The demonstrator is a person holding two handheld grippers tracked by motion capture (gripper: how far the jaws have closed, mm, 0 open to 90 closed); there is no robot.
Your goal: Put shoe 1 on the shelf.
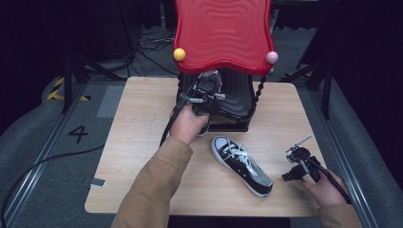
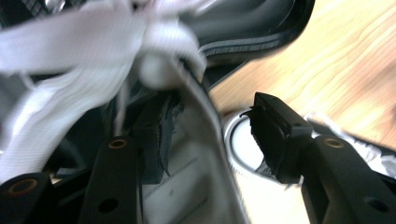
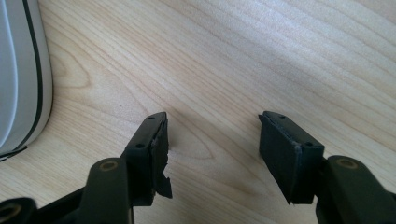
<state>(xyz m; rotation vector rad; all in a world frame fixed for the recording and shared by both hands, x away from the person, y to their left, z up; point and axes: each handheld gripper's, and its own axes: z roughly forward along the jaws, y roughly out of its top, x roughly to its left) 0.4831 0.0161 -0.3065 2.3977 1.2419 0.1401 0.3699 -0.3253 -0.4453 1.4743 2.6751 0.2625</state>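
**Left claw loose around a sneaker at the rack**

Black jaws of the left gripper [image 2: 205, 140] rise in the foreground of the left gripper view, standing apart with the collar wall of a sneaker [image 2: 196, 154] running up between them. One jaw sits inside the shoe's opening, the other outside against its white sole edge; the pads do not appear to press on the wall, though the blur makes that hard to judge. White laces [image 2: 70, 51] hang smeared just above the jaws. From the high view, this gripper [image 1: 205, 92] reaches under a red wavy-topped rack [image 1: 222, 33], and the shoe [image 1: 214, 80] it straddles rests on the rack's dark shelf [image 1: 237, 102].

A second sneaker [image 1: 242, 165], black with white laces and toe cap, lies on its sole on the wooden table [image 1: 142, 142], between the two hands and well short of the rack.

To that shoe's right, the right gripper [image 1: 298, 159] is held low over bare wood. Its jaws [image 3: 212, 149] stand wide with nothing between them, and the white sole of the second sneaker [image 3: 21, 74] shows off to the jaws' left, apart from them.
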